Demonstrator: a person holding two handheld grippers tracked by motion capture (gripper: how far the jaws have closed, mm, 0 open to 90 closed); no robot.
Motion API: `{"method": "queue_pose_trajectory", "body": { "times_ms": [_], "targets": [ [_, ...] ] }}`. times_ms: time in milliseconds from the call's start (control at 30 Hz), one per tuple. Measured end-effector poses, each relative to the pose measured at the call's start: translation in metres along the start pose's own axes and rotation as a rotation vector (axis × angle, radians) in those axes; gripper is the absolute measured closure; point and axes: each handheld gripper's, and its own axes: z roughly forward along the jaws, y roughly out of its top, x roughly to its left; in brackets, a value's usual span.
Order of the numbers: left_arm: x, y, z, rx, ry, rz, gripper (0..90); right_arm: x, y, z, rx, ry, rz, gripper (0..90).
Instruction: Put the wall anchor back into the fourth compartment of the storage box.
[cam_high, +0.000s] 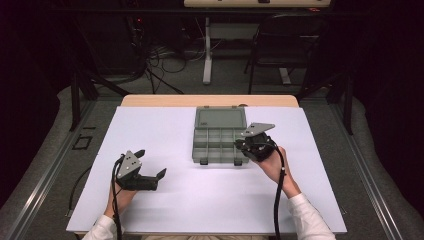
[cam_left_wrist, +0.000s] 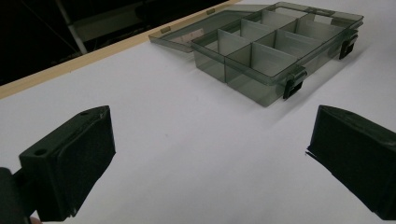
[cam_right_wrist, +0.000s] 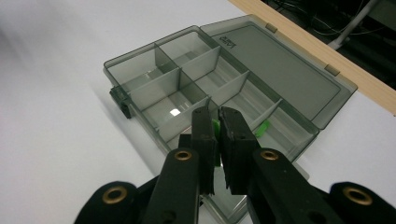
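Green piece (cam_right_wrist: 214, 128) pinched in my right claw (cam_right_wrist: 218, 140) over organizer box (cam_right_wrist: 140, 70) compartment; next, lower, release. Left claw (cam_left_wrist: 210, 154) gaping, idle on tabletop (cam_left_wrist: 187, 154).

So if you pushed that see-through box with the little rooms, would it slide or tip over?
Probably slide: the box lies low and flat on the smooth white table. It looks like thin, stiff plastic, so likely light. Its open lid might flap.

Bright, even overhead light on the white table (cam_high: 165, 200), dark surroundings, soft shadows, slightly soft focus.
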Motion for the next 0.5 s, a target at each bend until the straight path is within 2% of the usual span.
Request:
{"method": "queue_pose_trajectory", "body": {
  "times_ms": [367,500],
  "targets": [
    [0.001,0.000,0.000,-0.006,0.001,0.000,0.0,-0.015,0.014,0.005,0.014,-0.027,0.002,84.6],
    [0.001,0.000,-0.001,-0.006,0.003,-0.004,0.0,-0.021,0.018,0.011,0.035,-0.036,0.012,84.6]
  ]
}}
